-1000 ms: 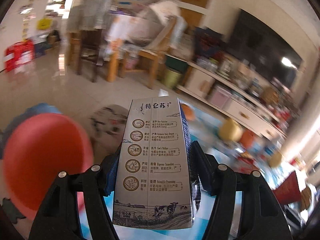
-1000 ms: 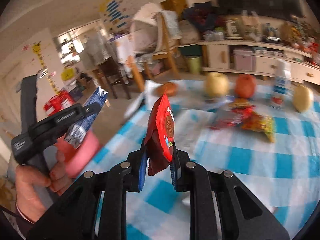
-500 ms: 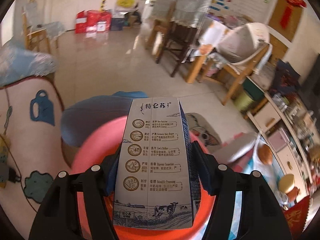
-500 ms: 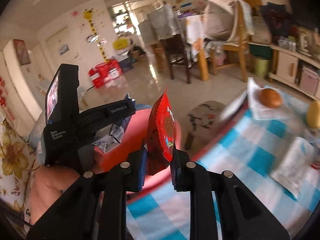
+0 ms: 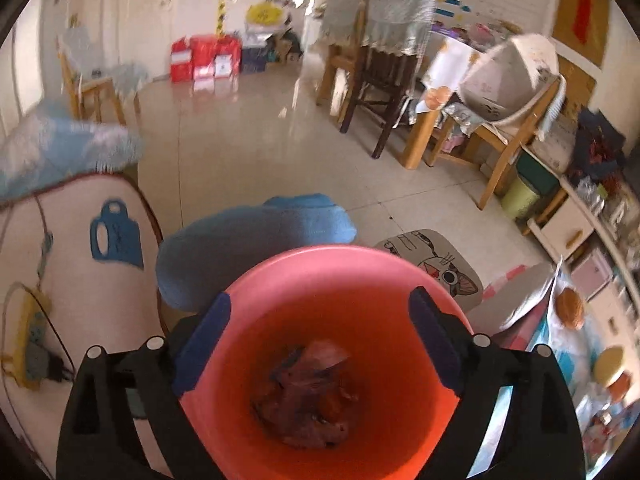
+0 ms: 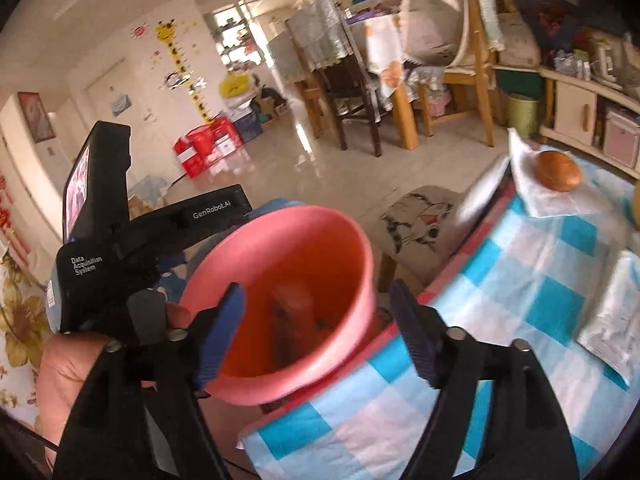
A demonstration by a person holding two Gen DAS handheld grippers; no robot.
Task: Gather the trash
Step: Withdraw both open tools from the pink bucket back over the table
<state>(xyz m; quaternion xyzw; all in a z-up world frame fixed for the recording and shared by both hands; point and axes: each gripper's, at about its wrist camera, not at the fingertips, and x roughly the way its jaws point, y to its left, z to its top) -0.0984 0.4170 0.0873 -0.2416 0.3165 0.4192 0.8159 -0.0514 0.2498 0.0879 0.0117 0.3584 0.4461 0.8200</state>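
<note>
1. the left wrist view looks straight down into the pink bucket (image 5: 320, 280), where crumpled trash (image 5: 308, 396) lies dim at the bottom; the left tongs (image 5: 320, 336) have just spread wide, nothing between them.
2. the right wrist view adds the checked bench (image 6: 532, 304), a brown bun (image 6: 557, 171) on white paper and a hand (image 6: 68, 372) gripping the left tool.
3. the right tongs (image 6: 316, 336) have just opened wide, empty, above the smooth plastic bucket (image 6: 240, 248); its contents blur there.
</note>
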